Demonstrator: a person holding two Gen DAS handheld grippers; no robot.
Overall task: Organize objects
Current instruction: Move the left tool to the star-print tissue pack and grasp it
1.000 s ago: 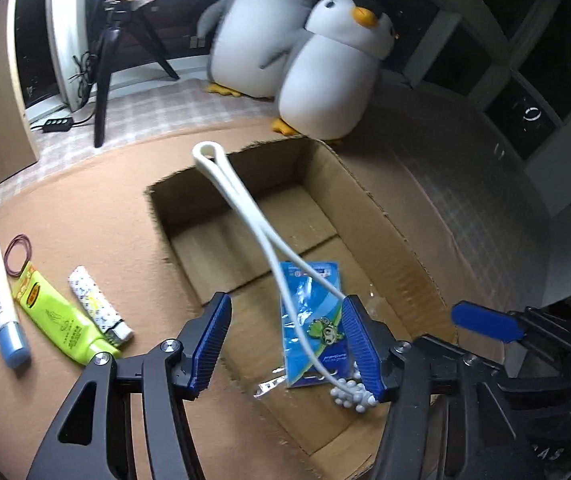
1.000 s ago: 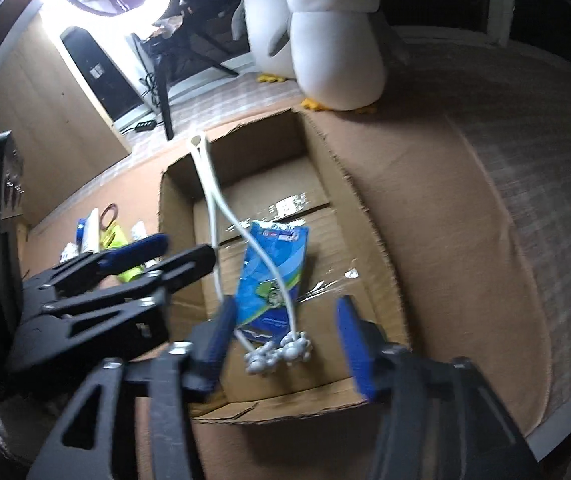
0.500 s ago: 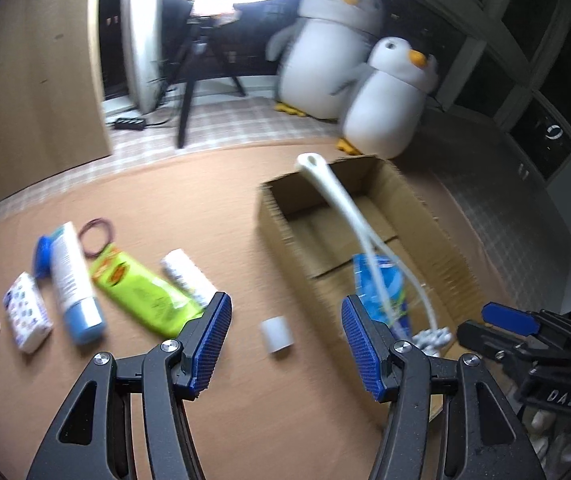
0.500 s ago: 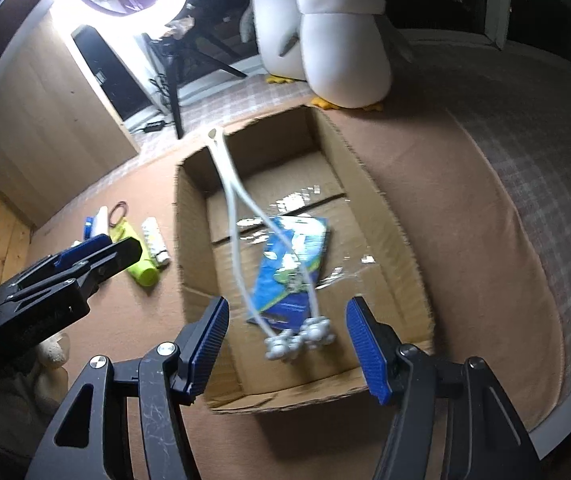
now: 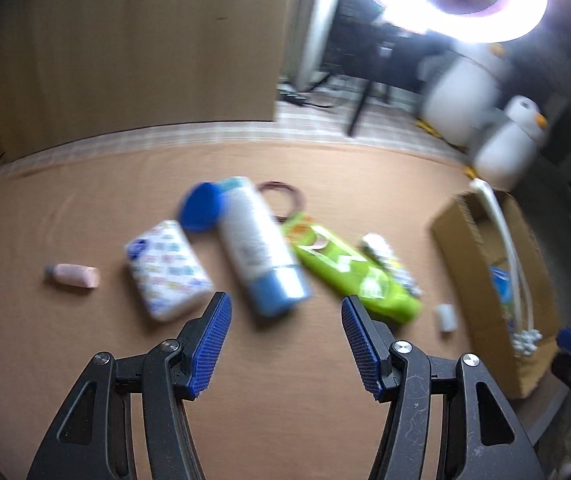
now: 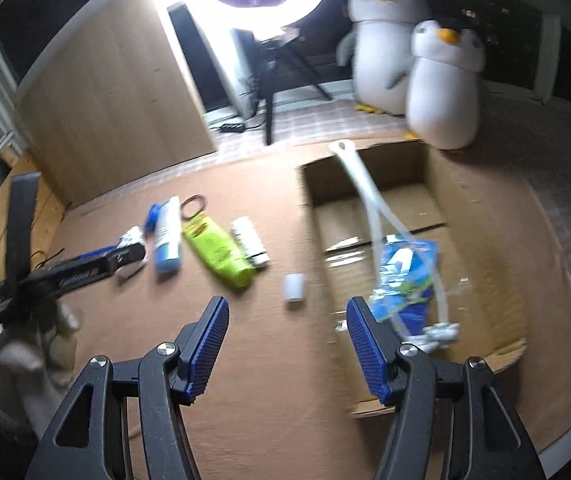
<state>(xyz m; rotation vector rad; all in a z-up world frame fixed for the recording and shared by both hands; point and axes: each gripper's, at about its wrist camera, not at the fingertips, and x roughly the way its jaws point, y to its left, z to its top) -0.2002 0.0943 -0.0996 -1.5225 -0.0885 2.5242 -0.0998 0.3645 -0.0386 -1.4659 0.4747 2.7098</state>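
Observation:
My left gripper is open and empty above the brown mat, just in front of a white tube with a blue end. Around the tube lie a blue cap, a patterned tissue pack, a small pink bottle, a green pouch and a small white cylinder. My right gripper is also open and empty, near the white cylinder and the left wall of the cardboard box. Inside the box a blue packet lies flat and a long white two-pronged tool leans.
Two plush penguins stand behind the box. A ring light on a tripod and a wooden panel are at the back. Hair bands and a patterned stick lie among the loose items. The left gripper crosses the right wrist view's left side.
Both grippers have swung left, away from the box. The left view has gone from the box interior to the loose items on the mat. Jaw openings look unchanged.

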